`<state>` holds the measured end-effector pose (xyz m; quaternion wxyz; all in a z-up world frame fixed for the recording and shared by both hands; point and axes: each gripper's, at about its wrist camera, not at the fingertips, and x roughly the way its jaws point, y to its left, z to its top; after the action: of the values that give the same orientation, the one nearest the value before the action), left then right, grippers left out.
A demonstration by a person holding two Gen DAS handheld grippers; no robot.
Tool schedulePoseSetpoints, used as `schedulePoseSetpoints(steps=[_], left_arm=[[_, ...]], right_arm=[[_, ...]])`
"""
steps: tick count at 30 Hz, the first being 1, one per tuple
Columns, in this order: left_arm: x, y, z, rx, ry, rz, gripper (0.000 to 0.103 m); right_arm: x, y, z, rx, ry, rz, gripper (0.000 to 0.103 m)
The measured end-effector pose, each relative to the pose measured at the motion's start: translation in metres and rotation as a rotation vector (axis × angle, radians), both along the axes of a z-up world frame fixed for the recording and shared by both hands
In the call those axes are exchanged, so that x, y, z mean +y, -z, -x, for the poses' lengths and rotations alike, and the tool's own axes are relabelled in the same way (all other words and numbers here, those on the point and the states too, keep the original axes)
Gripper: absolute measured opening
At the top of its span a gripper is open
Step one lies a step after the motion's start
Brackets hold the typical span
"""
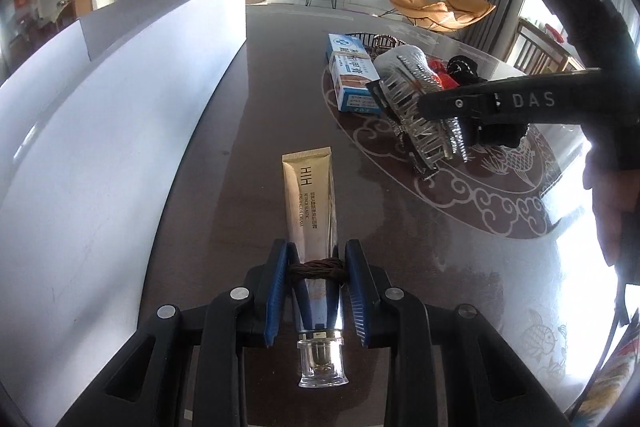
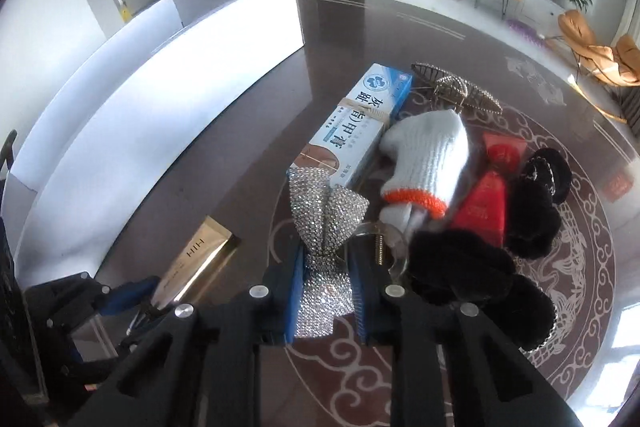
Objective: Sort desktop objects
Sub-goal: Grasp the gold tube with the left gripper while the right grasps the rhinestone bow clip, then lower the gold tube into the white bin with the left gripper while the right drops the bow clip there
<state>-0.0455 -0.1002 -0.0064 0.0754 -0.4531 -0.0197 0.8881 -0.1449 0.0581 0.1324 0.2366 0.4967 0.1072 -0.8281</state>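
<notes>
Left wrist view: the left claw (image 1: 316,267) is clenched on a gold tube (image 1: 310,199), with a brown hair tie (image 1: 316,267) wound round the tube just where the pads press. The tube points away over the dark surface (image 1: 224,155), cap toward the camera. In the right wrist view, the right claw (image 2: 326,283) is clenched on a sparkly bow (image 2: 326,215).

The sorting looks like it has only begun. Most things are in a heap on the round pattern: a blue and white box (image 2: 360,131), a white glove (image 2: 428,159), a red packet (image 2: 486,199), black fluffy hair ties (image 2: 528,203) and a gold leaf clip (image 2: 456,87). A long white box (image 2: 152,115) sits to the left, maybe the place to put things.

Both claws tilt down toward the surface. The left claw is left of the heap. The right claw is at the heap's near edge.
</notes>
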Motion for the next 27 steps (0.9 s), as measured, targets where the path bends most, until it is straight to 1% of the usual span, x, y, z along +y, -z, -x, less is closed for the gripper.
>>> schedulePoseSetpoints(steps=[1,6,10,13,15,16,18,21,23,25,27], left_arm=[[-0.001,-0.003,-0.003,0.008,0.0,-0.007,0.029],[0.002,-0.035,-0.019,0.074,0.018,-0.079,0.029],[-0.009,-0.072,-0.033,0.125,0.016,-0.16,0.029],[-0.037,-0.101,-0.04,0.159,-0.013,-0.206,0.029],[-0.067,-0.117,-0.045,0.169,-0.057,-0.213,0.029],[-0.085,-0.124,-0.047,0.173,-0.086,-0.21,0.029],[-0.123,-0.134,-0.049,0.18,-0.155,-0.177,0.029],[-0.183,-0.137,-0.052,0.162,-0.262,-0.11,0.029],[-0.217,-0.129,-0.049,0.128,-0.323,-0.071,0.029],[-0.248,-0.114,-0.045,0.079,-0.372,-0.029,0.029],[-0.27,-0.098,-0.039,0.031,-0.401,-0.014,0.029]], right_arm=[[0.004,-0.005,-0.003,0.006,-0.011,0.002,0.019],[0.029,-0.053,-0.03,0.052,-0.023,0.063,0.018],[0.024,-0.093,-0.041,0.099,-0.043,0.104,0.018],[-0.001,-0.127,-0.051,0.139,-0.086,0.148,0.018],[-0.029,-0.147,-0.061,0.164,-0.13,0.182,0.018],[-0.048,-0.156,-0.065,0.172,-0.153,0.211,0.018],[-0.079,-0.166,-0.074,0.169,-0.186,0.278,0.018],[-0.124,-0.165,-0.087,0.141,-0.222,0.372,0.018],[-0.158,-0.153,-0.095,0.094,-0.251,0.407,0.018],[-0.19,-0.133,-0.103,0.054,-0.284,0.4,0.018],[-0.22,-0.108,-0.112,0.019,-0.32,0.351,0.018]])
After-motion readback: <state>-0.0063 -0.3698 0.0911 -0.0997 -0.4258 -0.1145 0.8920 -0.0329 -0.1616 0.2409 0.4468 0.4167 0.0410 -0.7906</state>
